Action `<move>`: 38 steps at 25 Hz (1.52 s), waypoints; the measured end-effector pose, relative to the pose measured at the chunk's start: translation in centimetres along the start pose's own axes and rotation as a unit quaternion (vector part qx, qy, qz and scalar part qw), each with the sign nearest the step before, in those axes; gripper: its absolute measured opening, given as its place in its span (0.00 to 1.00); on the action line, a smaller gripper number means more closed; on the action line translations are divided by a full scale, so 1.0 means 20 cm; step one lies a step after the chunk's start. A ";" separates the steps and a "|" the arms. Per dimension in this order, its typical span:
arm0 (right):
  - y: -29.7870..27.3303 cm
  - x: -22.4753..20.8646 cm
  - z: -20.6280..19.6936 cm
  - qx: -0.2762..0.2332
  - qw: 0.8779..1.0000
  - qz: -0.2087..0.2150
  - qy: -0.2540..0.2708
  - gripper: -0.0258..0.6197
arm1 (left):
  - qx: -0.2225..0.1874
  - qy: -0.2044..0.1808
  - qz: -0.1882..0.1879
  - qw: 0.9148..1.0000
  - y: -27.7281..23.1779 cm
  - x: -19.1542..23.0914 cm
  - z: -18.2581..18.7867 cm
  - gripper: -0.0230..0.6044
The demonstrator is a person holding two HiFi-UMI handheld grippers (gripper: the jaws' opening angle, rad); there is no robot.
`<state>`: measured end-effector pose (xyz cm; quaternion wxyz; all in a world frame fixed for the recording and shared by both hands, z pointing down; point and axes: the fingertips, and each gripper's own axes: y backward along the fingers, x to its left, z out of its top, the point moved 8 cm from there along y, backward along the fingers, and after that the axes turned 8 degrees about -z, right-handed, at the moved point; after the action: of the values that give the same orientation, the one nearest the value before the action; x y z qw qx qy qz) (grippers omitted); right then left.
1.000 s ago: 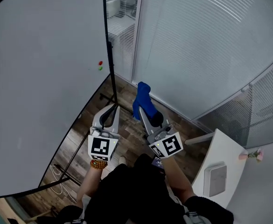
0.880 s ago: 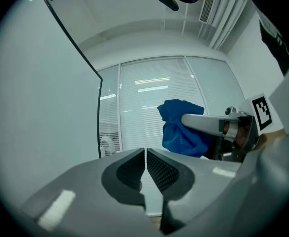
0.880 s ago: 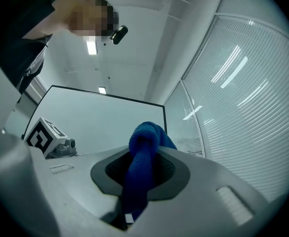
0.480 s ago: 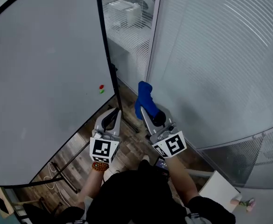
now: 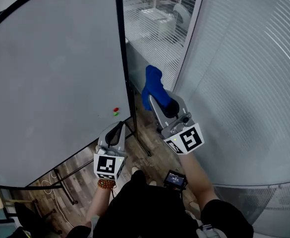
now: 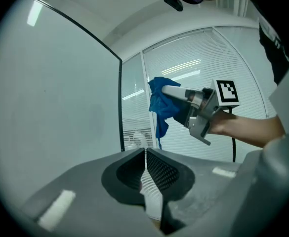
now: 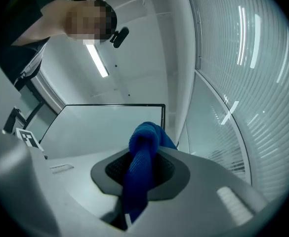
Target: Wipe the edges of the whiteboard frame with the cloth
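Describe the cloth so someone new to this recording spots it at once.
Find the large whiteboard filling the left of the head view and follow its black frame down the right edge. Just right of that, the right claw is shut on a bunched cloth, the only bright blue thing in view.

Person: black short-sleeved top [image 5: 145, 209]; orange-brown beaded bracelet [image 5: 105, 184] at the left wrist. Left hand-held gripper [image 5: 120, 126] and right hand-held gripper [image 5: 153, 101]: grey bodies with black ribbed pads, each carrying a white cube [image 5: 186, 139] printed with black square markers.
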<state>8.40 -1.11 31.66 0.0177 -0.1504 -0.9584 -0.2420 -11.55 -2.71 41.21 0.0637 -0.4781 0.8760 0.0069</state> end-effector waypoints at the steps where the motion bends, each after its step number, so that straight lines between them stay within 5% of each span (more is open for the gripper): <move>1: -0.08 -0.03 0.00 -0.009 1.000 0.005 0.002 0.16 | -0.002 -0.002 0.005 1.000 -0.03 0.05 0.00 0.05; 15: -0.94 -0.49 0.25 -0.136 0.983 0.101 -0.075 0.16 | -0.005 -0.038 0.060 0.997 -0.28 0.29 0.09 0.05; 24: -1.36 -0.67 0.33 -0.152 0.942 0.244 -0.171 0.17 | -0.006 -0.021 0.131 0.991 -0.51 0.28 0.07 0.05; 33: -1.50 -0.66 0.42 -0.179 0.899 0.312 -0.248 0.17 | 0.001 -0.027 0.170 0.985 -0.54 0.27 0.06 0.05; 38: -1.53 -0.64 0.46 -0.185 0.900 0.321 -0.230 0.17 | 0.005 -0.035 0.171 0.985 -0.55 0.29 0.06 0.05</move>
<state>11.82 -26.04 8.08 -0.1551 -0.5020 -0.7733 -0.3548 -5.24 -13.40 39.87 0.0946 -0.3204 0.9420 0.0302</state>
